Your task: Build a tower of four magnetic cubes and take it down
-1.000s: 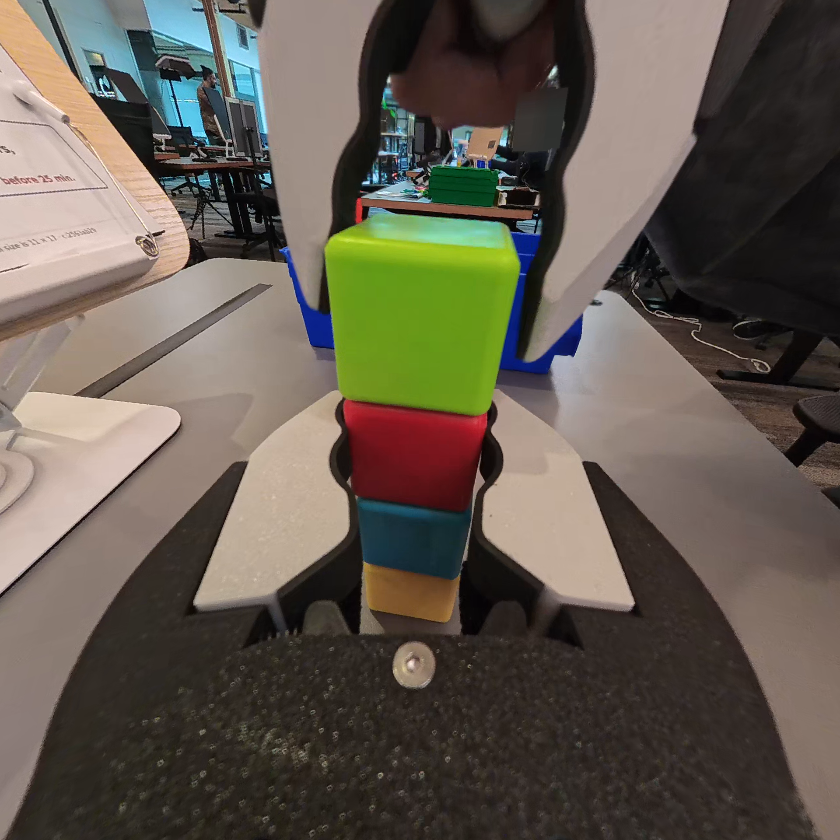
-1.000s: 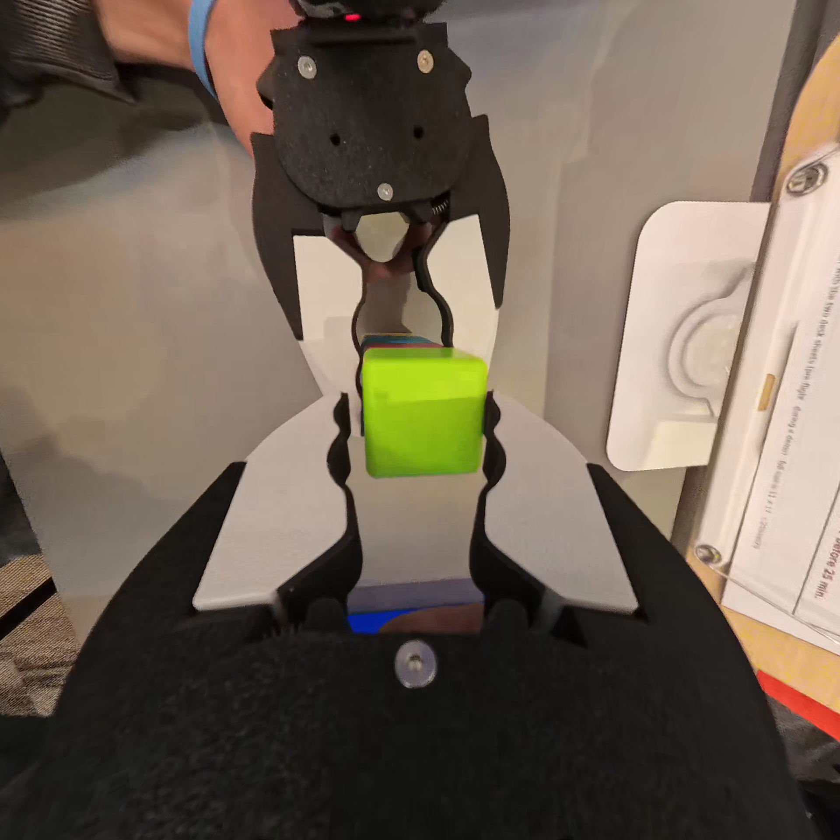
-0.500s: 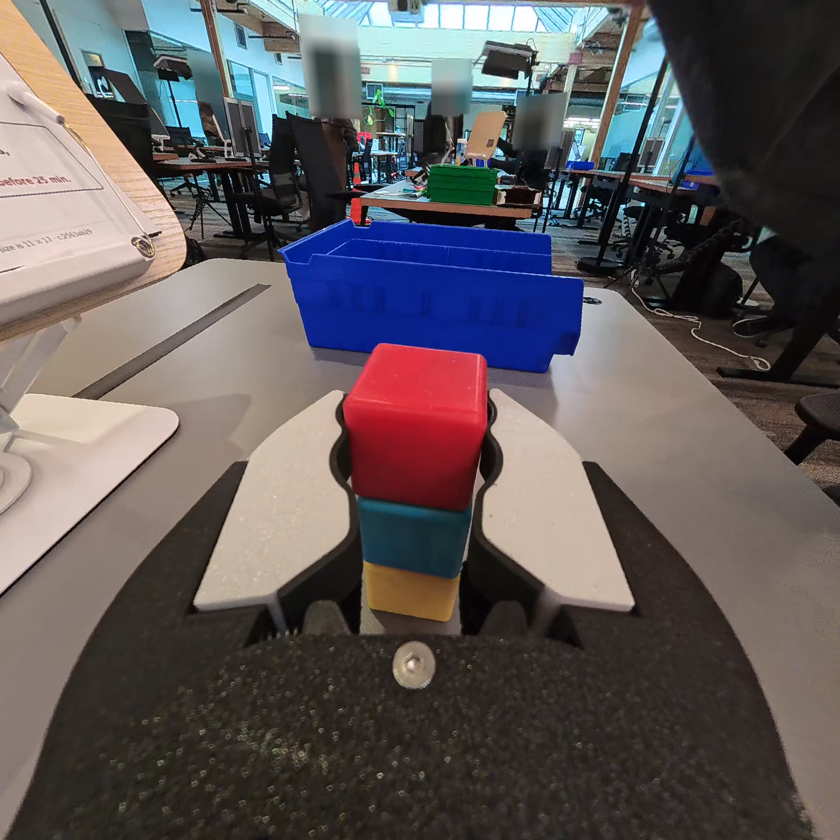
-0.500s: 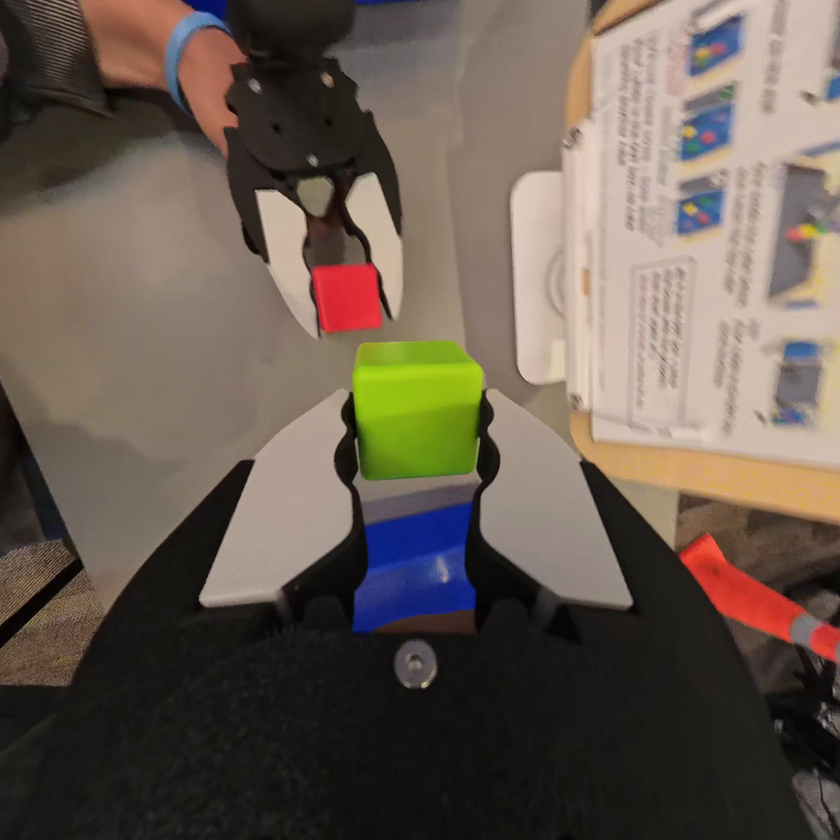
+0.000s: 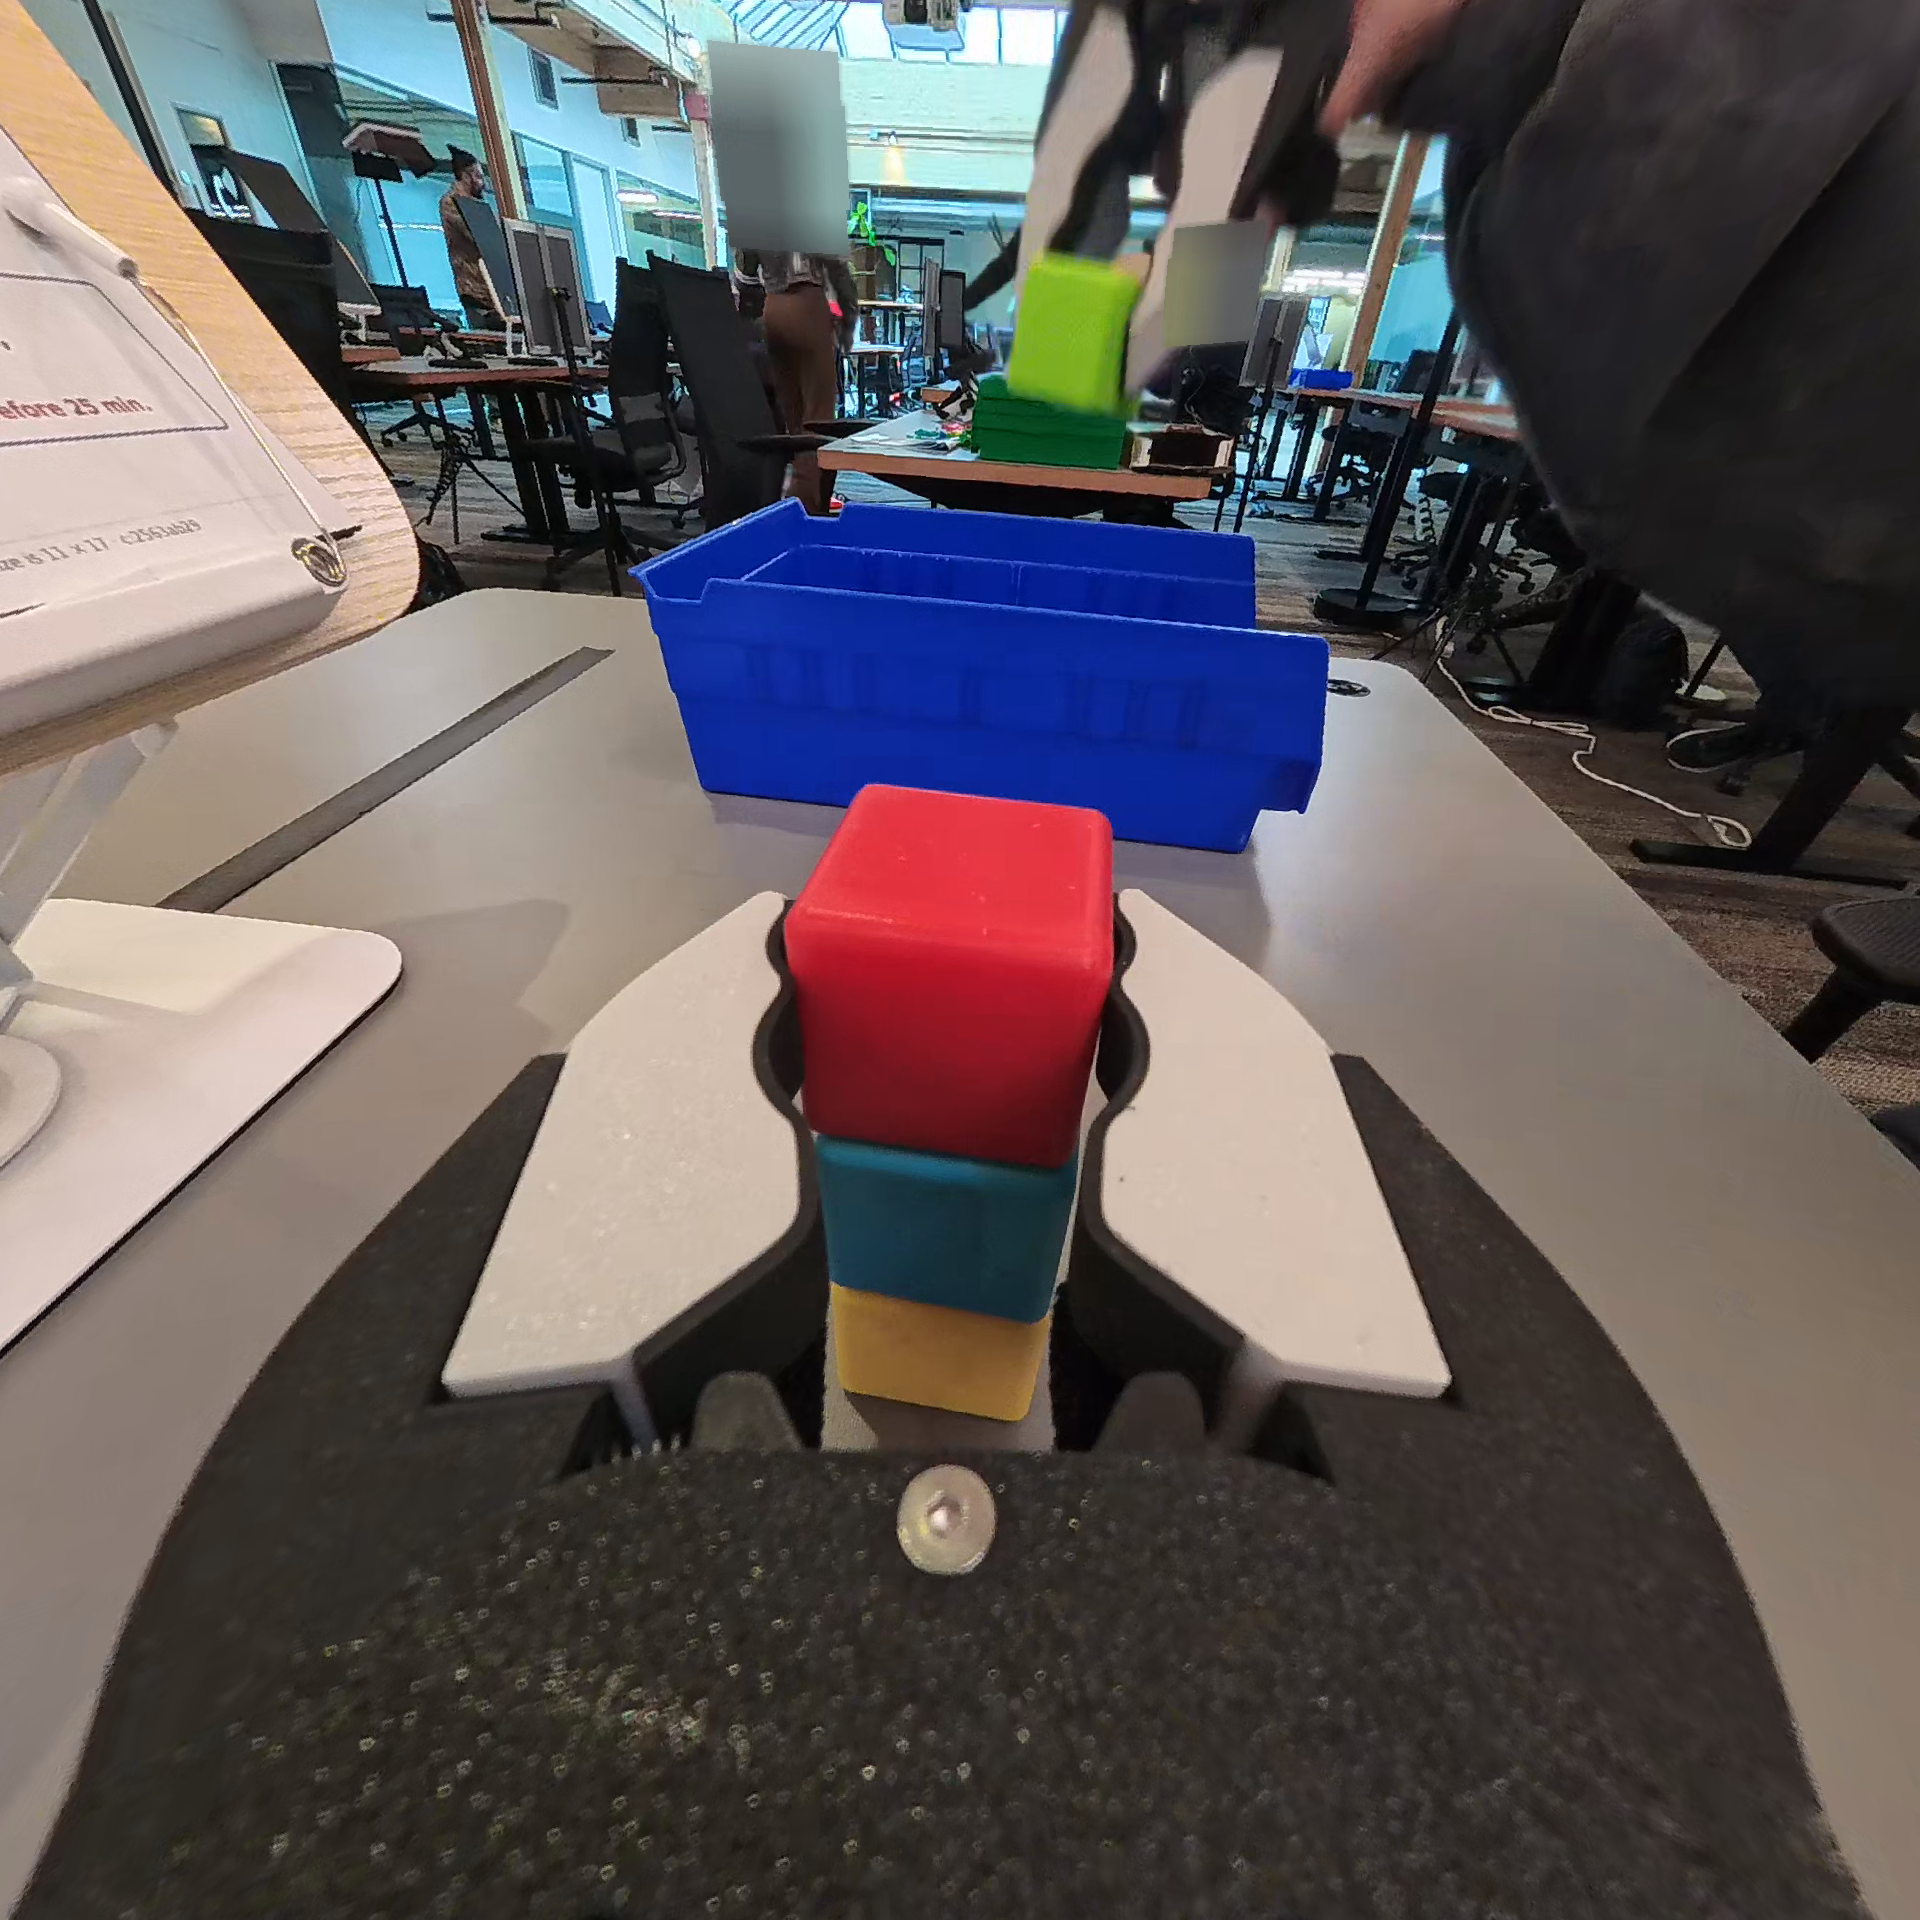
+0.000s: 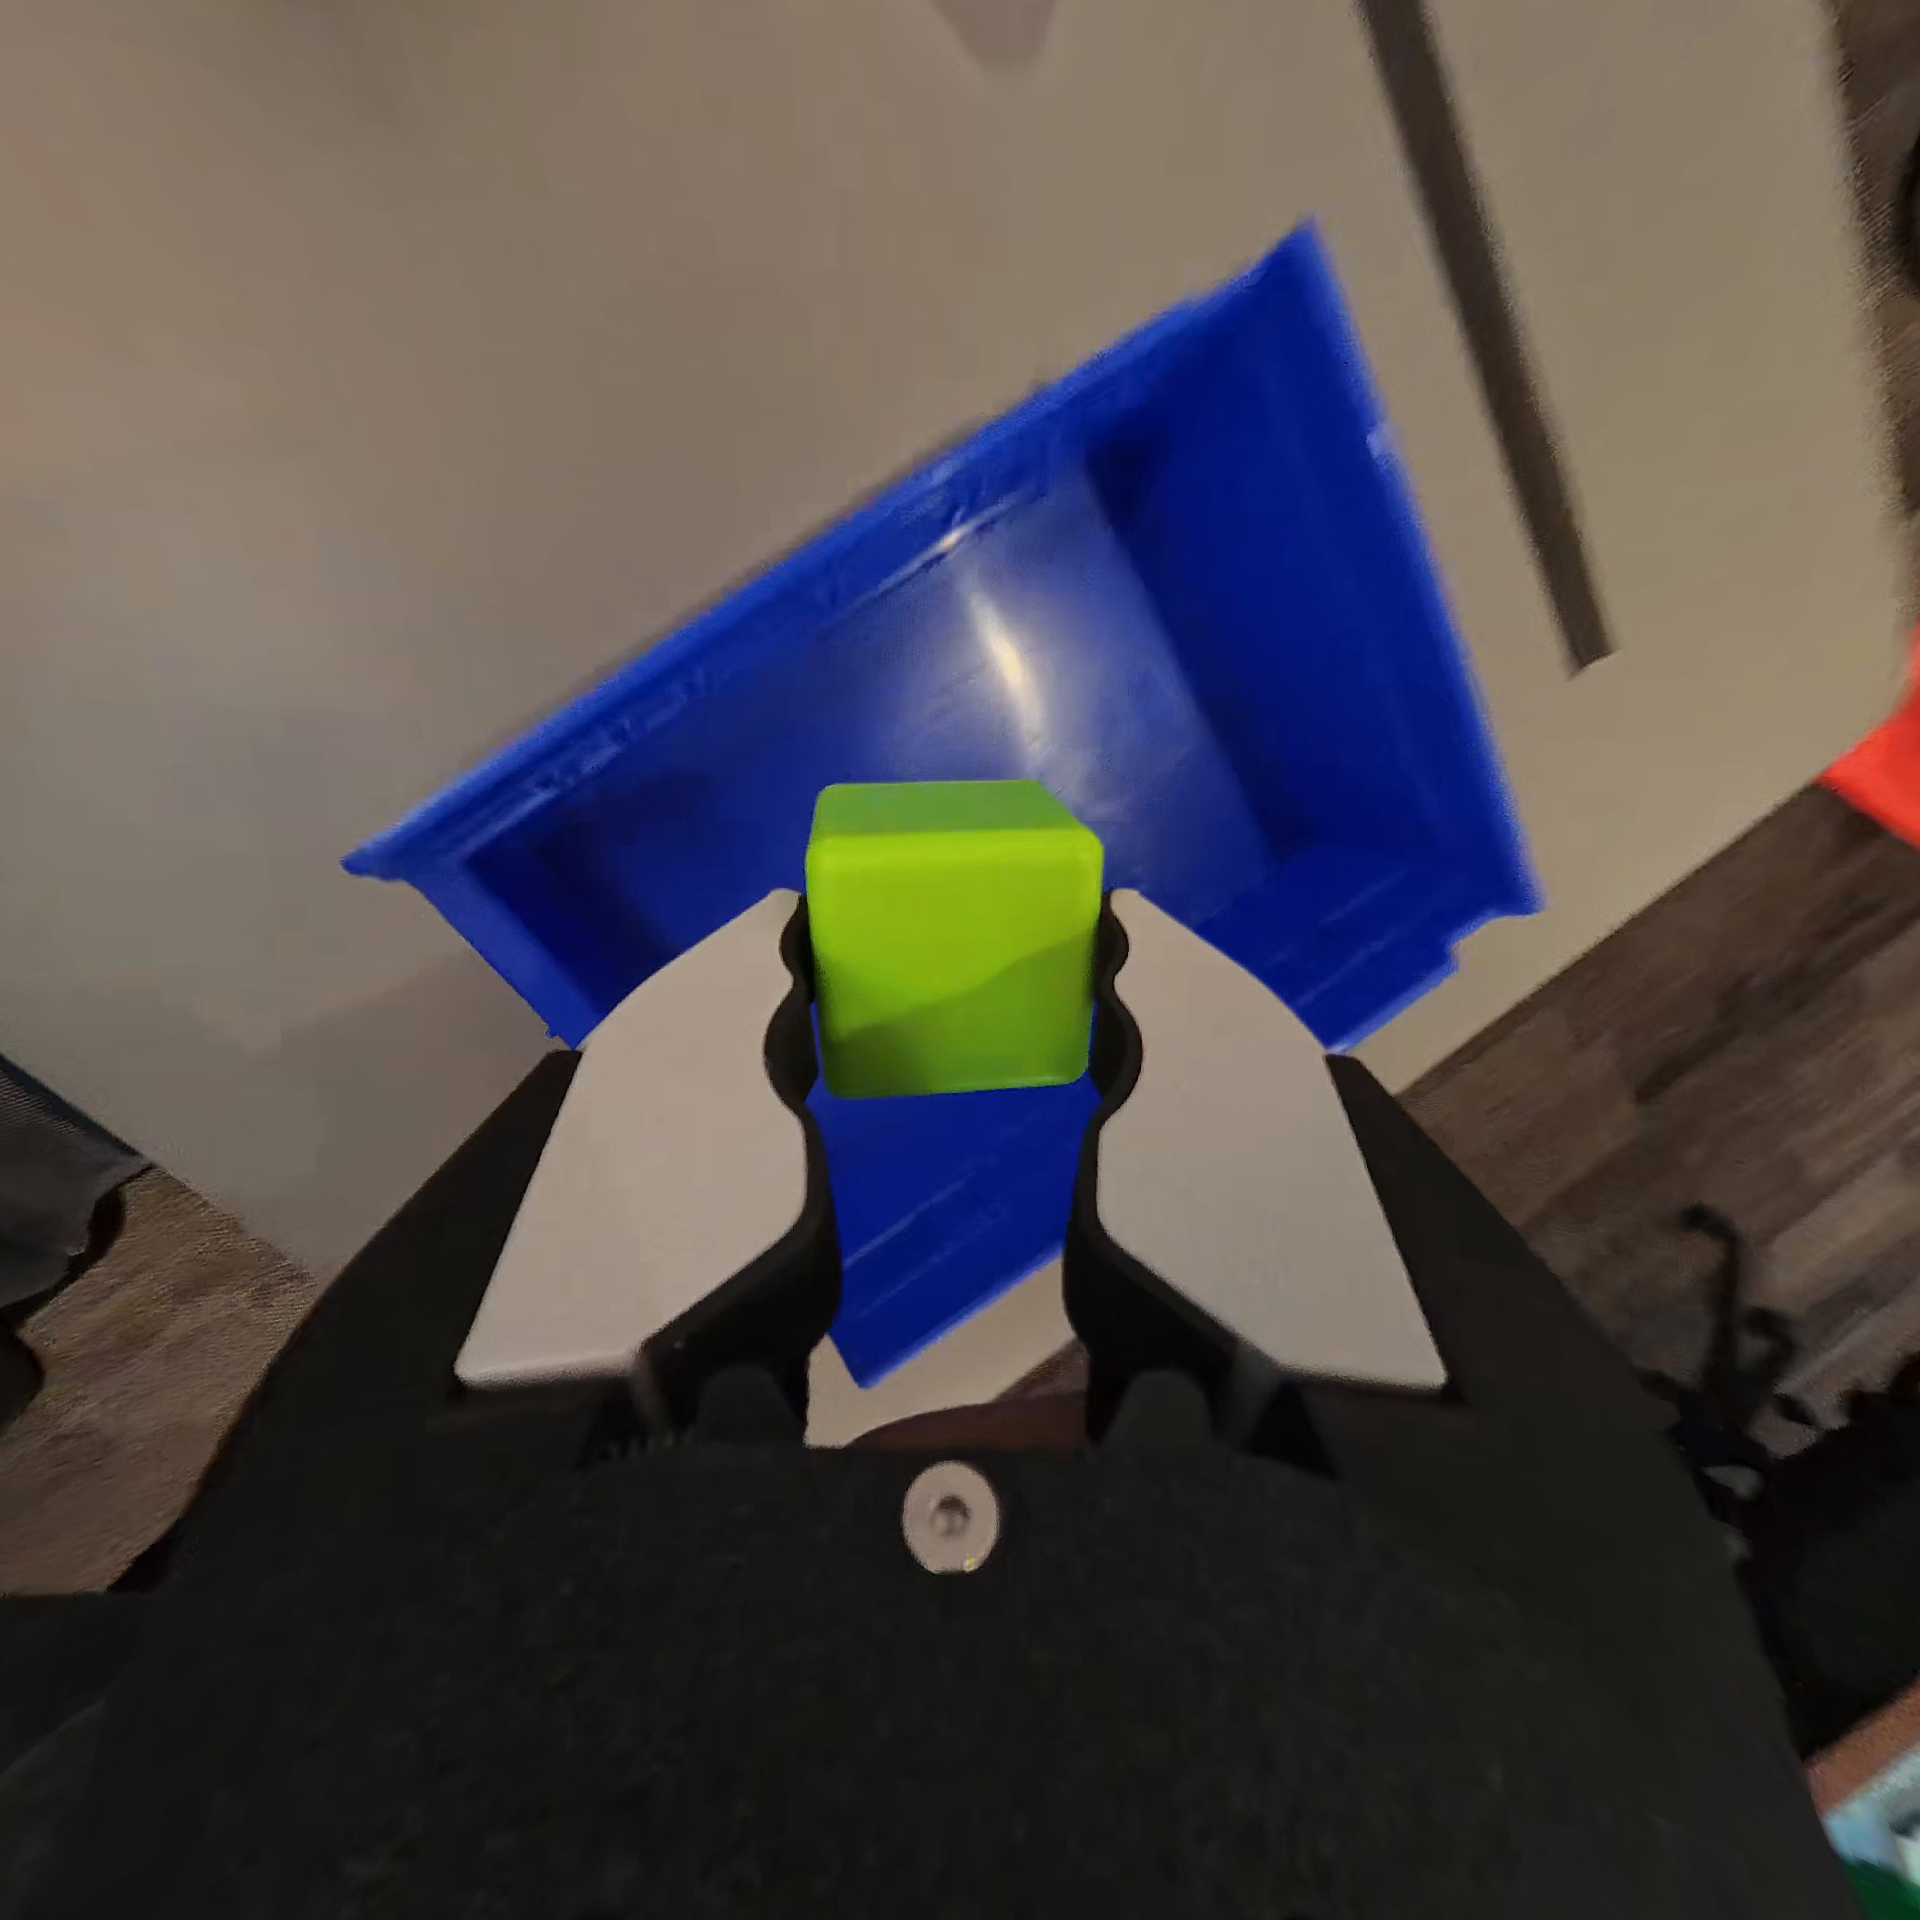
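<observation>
Three cubes, red cube [image 5: 948, 977] uppermost, stand stacked on the table [image 5: 1455, 1039], left gripper [image 5: 948, 1023] clamping them. Right gripper [image 6: 951, 977] grips the green cube [image 6: 951, 935] above the blue bin [image 6: 1299, 623]; releasing off-centre could bounce it out.

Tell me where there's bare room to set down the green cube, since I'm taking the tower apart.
The blue bin under the green cube looks empty. Grey table is bare right of the red cube, and between bin and white stand base. It is crowded at the left gripper, shut around the red, teal and yellow stack.
</observation>
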Motion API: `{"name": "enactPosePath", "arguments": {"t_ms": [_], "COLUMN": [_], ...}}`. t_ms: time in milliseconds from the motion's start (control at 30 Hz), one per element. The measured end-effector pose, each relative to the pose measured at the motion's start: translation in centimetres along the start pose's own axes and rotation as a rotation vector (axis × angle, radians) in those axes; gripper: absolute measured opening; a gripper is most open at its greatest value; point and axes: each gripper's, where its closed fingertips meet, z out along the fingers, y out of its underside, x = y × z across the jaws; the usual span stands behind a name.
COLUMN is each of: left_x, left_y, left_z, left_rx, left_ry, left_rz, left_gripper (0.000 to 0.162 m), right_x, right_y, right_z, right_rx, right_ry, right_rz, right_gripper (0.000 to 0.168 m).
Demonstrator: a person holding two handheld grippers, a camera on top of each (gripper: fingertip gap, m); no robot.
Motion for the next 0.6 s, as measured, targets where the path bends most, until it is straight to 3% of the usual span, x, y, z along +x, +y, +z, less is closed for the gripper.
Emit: {"name": "enactPosePath", "arguments": {"t_ms": [100, 300, 600], "left_x": [0.0, 0.2, 0.3], "left_y": [0.0, 0.0, 0.0], "left_z": [0.0, 0.0, 0.0], "left_rx": [0.000, 0.001, 0.001], "left_ry": [0.003, 0.010, 0.013], "left_rz": [-0.001, -0.002, 0.000], "left_gripper": [0.054, 0.054, 0.054], "right_x": [-1.5, -4.2, -5.3], "right_y": [3.1, 6.0, 7.6], "right_z": [4.1, 10.2, 13.8], "right_rx": [-0.043, -0.107, -0.140], "right_ry": [-0.057, -0.088, -0.136], "right_rz": [0.033, 0.028, 0.056], "right_gripper": [0.051, 0.051, 0.051]}}
